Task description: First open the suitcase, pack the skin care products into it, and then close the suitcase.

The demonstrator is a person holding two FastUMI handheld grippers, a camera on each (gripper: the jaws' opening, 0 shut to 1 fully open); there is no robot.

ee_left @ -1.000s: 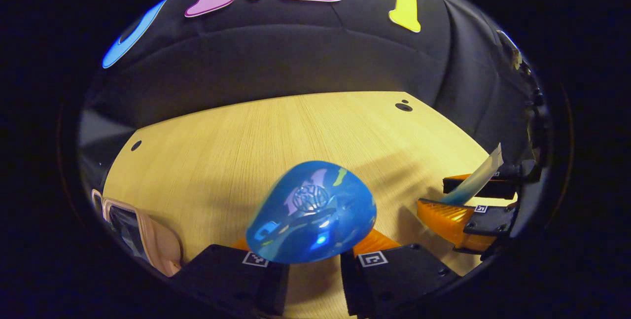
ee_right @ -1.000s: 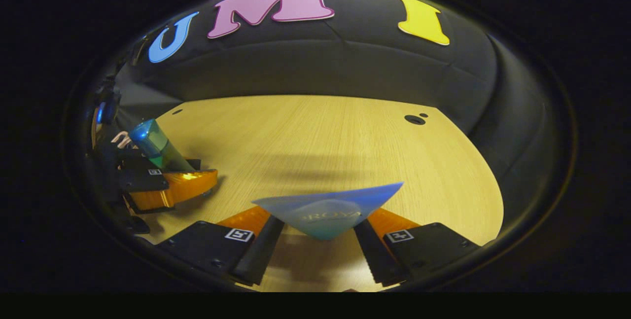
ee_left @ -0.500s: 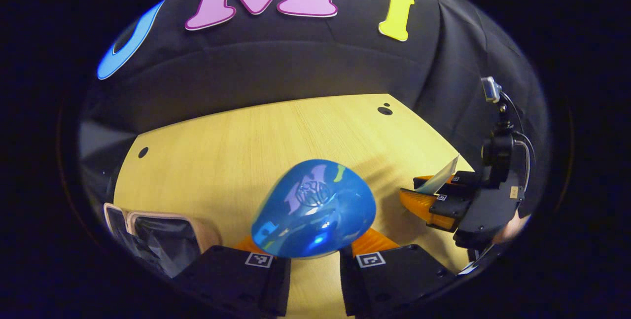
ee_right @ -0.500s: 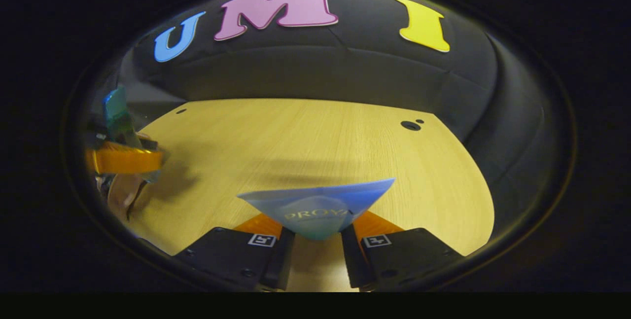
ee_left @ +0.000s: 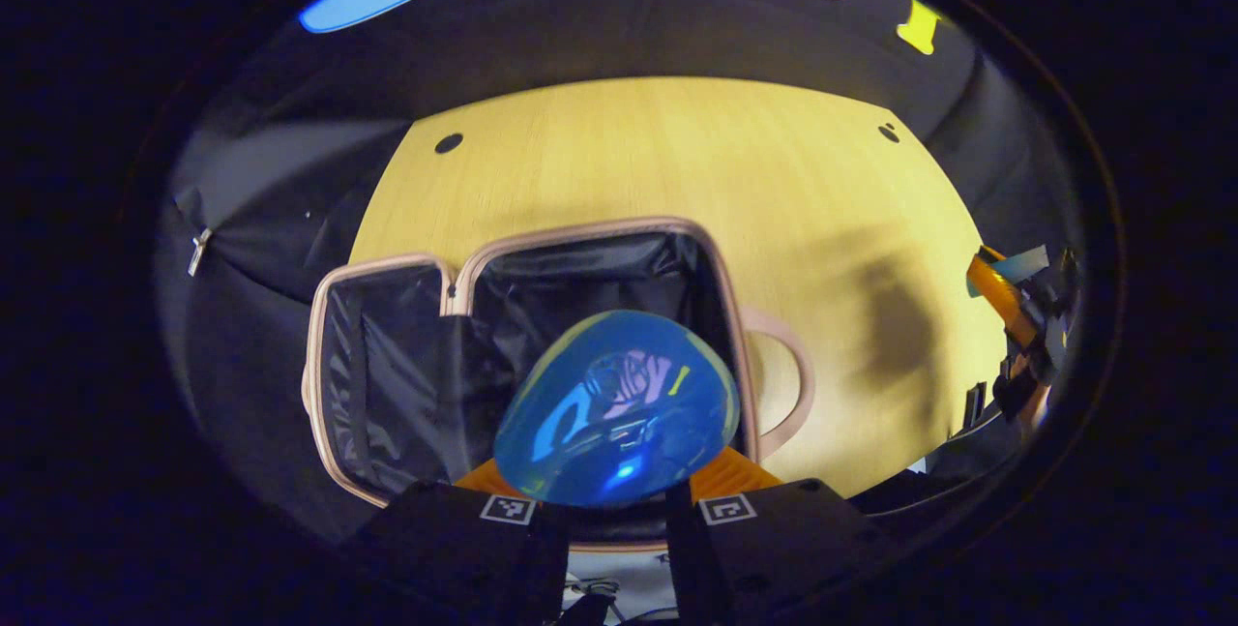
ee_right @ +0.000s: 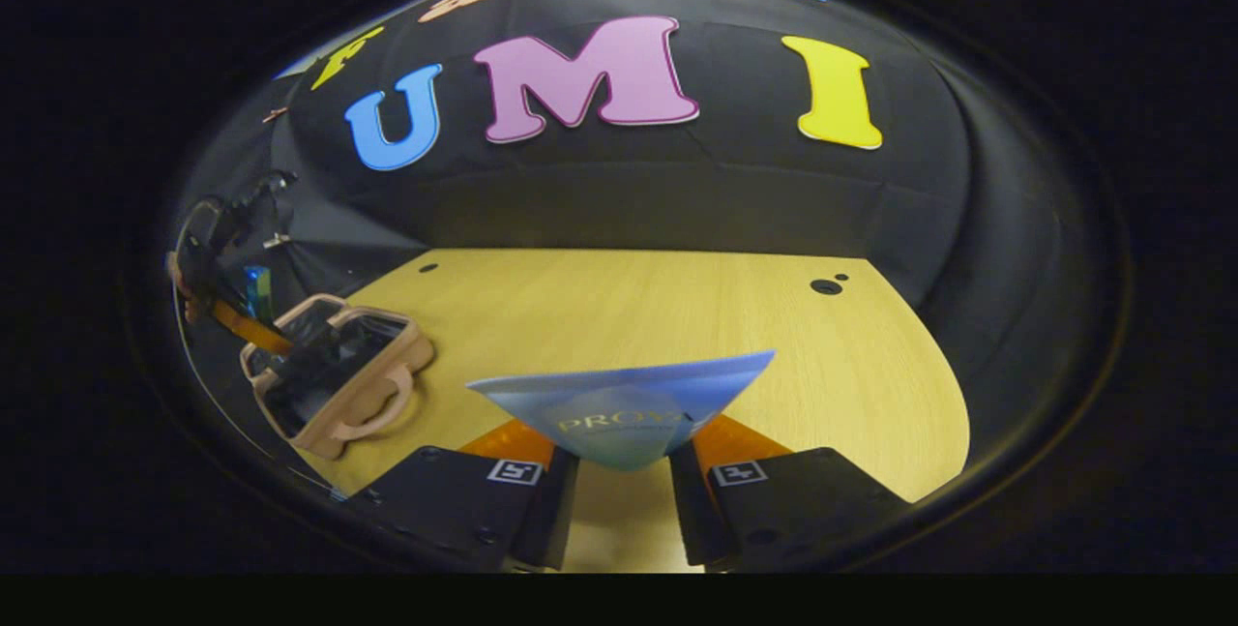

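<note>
So your left hand-held gripper (ee_left: 619, 500) is pinching a blue bottle (ee_left: 617, 408) between both fingers, cap end pointing straight at the camera, and it's hanging right over the open suitcase (ee_left: 406, 268). In the left gripper view the suitcase sits from about 9 o'clock to the center, pinkish shell, black lining, both halves laid flat on the tabletop (ee_left: 677, 152), with its handle (ee_left: 788, 384) sticking out toward 3 o'clock. Can't really tell if anything's inside; the lining is dark and crinkly. Your right hand-held gripper (ee_right: 624, 471) is clamped on a flat pale blue tube (ee_right: 629, 408), crimped wide end fanned out up front, narrow end tucked between the fingers. It's held over bare tabletop (ee_right: 677, 316), well apart from the suitcase (ee_right: 334, 384), which shows at 9 o'clock in the right gripper view. There you can also spot the left hand-held gripper (ee_right: 242, 312) with the bottle (ee_right: 257, 292) just above the suitcase's far edge. In the left gripper view, the right hand-held gripper (ee_left: 1011, 292) peeks in at 3 o'clock with a bit of the tube (ee_left: 1016, 265) showing.
</note>
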